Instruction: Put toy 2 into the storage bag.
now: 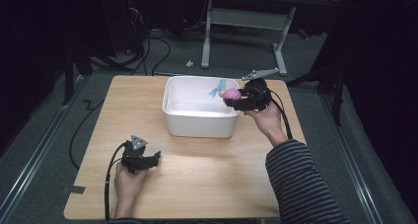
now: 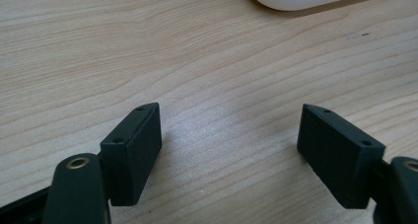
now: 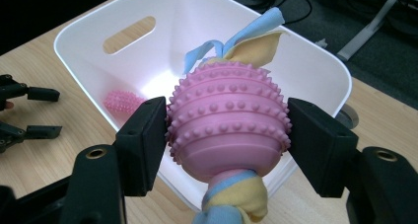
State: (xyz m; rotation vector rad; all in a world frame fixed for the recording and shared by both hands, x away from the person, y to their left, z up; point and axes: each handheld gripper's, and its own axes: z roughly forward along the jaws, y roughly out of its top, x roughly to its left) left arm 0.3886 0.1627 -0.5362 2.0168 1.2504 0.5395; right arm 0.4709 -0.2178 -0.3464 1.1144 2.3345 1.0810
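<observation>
We grip the pink studded rubber ball [image 3: 227,123] over the white plastic tub [image 3: 315,71].
Right gripper [image 3: 226,135] jaws clamp its sides; left gripper [image 2: 229,150] jaws gape, bare tabletop [image 2: 231,110] between.

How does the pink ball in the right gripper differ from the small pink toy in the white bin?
The pink ball is much larger than the small pink toy. The ball has blue and yellow cloth strips knotted through it; the small toy shows none. The ball is clamped in the right gripper above the white bin; the small toy lies on the bin's floor. Both are pink and nubby.
</observation>
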